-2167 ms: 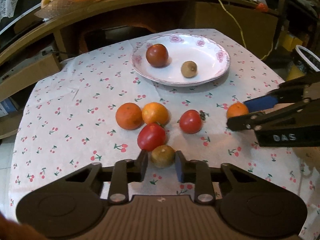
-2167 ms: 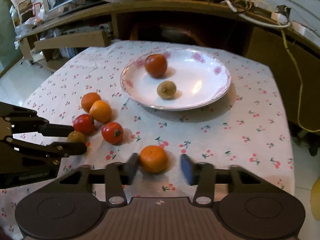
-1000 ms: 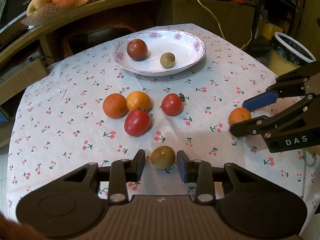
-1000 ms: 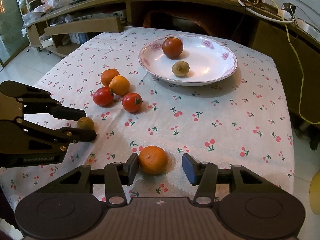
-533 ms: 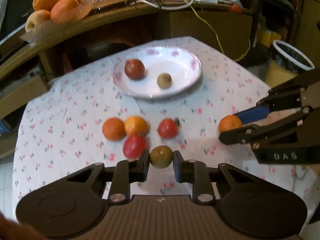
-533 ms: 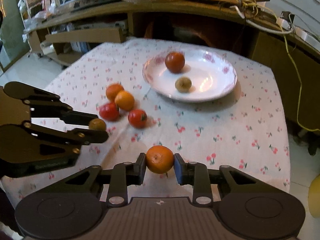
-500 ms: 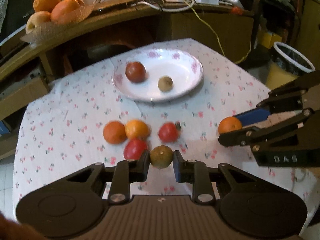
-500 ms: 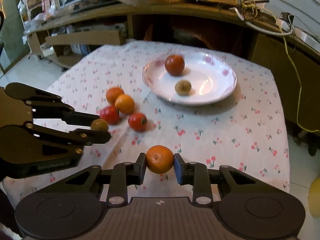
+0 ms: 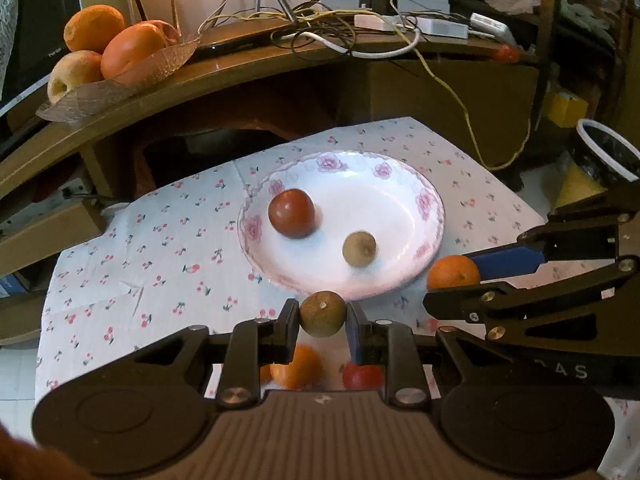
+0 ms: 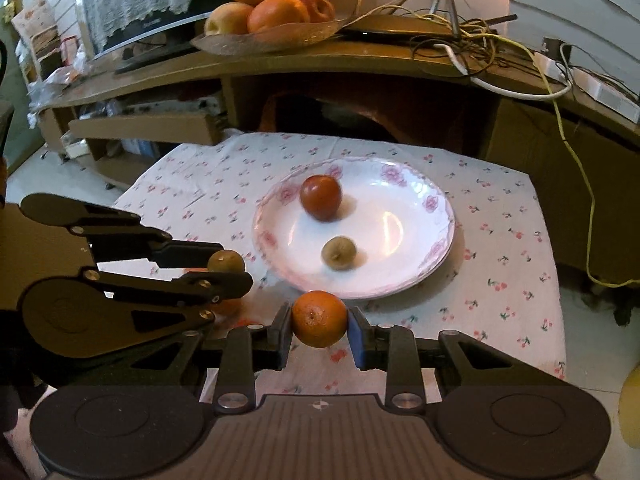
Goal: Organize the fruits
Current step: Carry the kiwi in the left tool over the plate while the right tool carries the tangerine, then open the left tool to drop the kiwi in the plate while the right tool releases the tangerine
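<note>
My left gripper (image 9: 323, 316) is shut on a small brown-green fruit (image 9: 322, 313), held in the air just before the near rim of the white flowered plate (image 9: 430, 216). My right gripper (image 10: 319, 322) is shut on a small orange (image 10: 319, 318), also raised in front of the plate (image 10: 440, 240). On the plate lie a dark red tomato (image 9: 291, 213) and another brown-green fruit (image 9: 359, 249). In the left wrist view the right gripper (image 9: 452, 280) with its orange (image 9: 453, 272) is at the right. In the right wrist view the left gripper (image 10: 230, 266) is at the left.
Under my left gripper an orange (image 9: 298, 367) and a red tomato (image 9: 362, 376) show on the cherry-print tablecloth (image 9: 132, 264). Behind the table runs a wooden shelf (image 9: 240, 68) with a glass fruit dish (image 10: 260, 36) and tangled cables (image 9: 340, 36). A bin (image 9: 608, 156) stands at the right.
Both grippers closed on their fruits, lifted them off the cloth and carried them forward toward the plate. The loose fruits on the cloth have slid down under the left gripper.
</note>
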Motion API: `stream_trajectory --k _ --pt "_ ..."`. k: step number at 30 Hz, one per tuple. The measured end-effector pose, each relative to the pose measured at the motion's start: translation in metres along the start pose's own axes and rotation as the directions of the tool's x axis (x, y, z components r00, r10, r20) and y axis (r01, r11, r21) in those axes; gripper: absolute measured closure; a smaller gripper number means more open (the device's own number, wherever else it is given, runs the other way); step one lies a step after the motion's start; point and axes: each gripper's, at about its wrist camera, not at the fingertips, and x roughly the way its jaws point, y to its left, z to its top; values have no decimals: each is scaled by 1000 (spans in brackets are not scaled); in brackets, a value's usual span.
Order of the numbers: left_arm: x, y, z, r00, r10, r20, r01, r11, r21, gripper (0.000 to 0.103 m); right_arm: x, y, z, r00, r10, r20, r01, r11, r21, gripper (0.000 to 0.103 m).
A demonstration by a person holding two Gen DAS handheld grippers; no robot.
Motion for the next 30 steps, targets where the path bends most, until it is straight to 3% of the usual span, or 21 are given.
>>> stream_trajectory --k 12,30 --pt "37 4 26 1000 22 -15 -22 1000 -7 72 27 -24 22 999 -44 12 42 996 78 73" --pt "70 12 31 998 23 -52 -24 999 -32 72 60 -38 31 998 -58 -14 59 995 84 70"
